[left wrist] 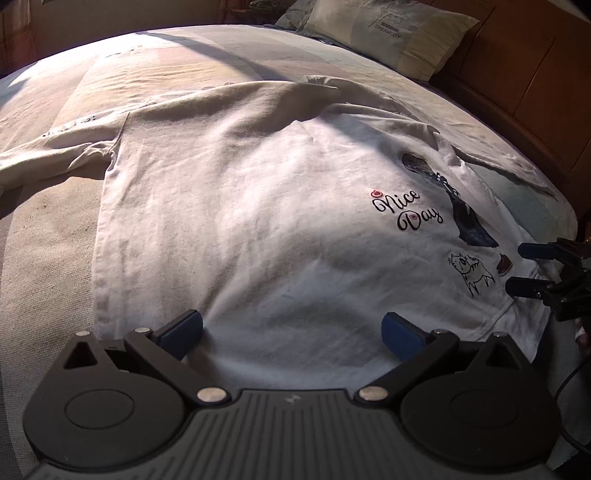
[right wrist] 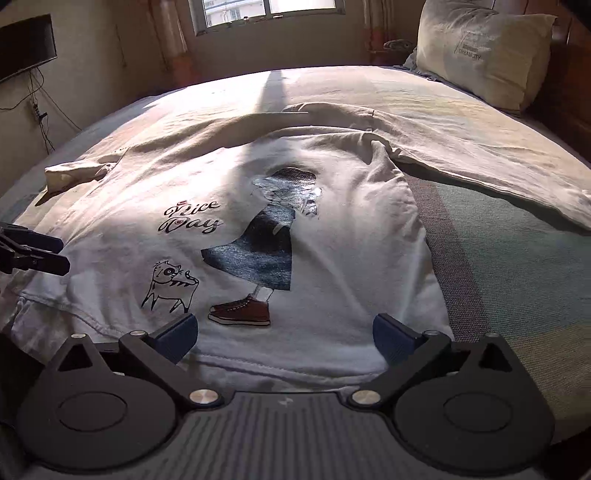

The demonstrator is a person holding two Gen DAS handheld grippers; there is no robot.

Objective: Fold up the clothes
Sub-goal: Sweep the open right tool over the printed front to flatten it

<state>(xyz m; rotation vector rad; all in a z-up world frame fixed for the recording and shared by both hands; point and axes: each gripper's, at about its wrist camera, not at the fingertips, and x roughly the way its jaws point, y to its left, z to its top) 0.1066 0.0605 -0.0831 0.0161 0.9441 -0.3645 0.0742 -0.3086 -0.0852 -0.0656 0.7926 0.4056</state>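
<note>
We see the bed (right wrist: pixel 498 266) carrying a white long-sleeved shirt (left wrist: pixel 240 221) spread flat, print up, its sleeves reaching toward 9 and 2 o'clock. A pillow (right wrist: pixel 484 51) sits at 1 o'clock by the headboard. Our left tongs (left wrist: pixel 291 330) hang spread over the shirt's hem, gripping nothing. Our right tongs (right wrist: pixel 284 334) are likewise spread above the hem, just below the printed sneaker (right wrist: pixel 242 310).

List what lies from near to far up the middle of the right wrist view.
right gripper → shirt hem → red sneaker print → blue skirt print → shirt collar → bedspread → window
</note>
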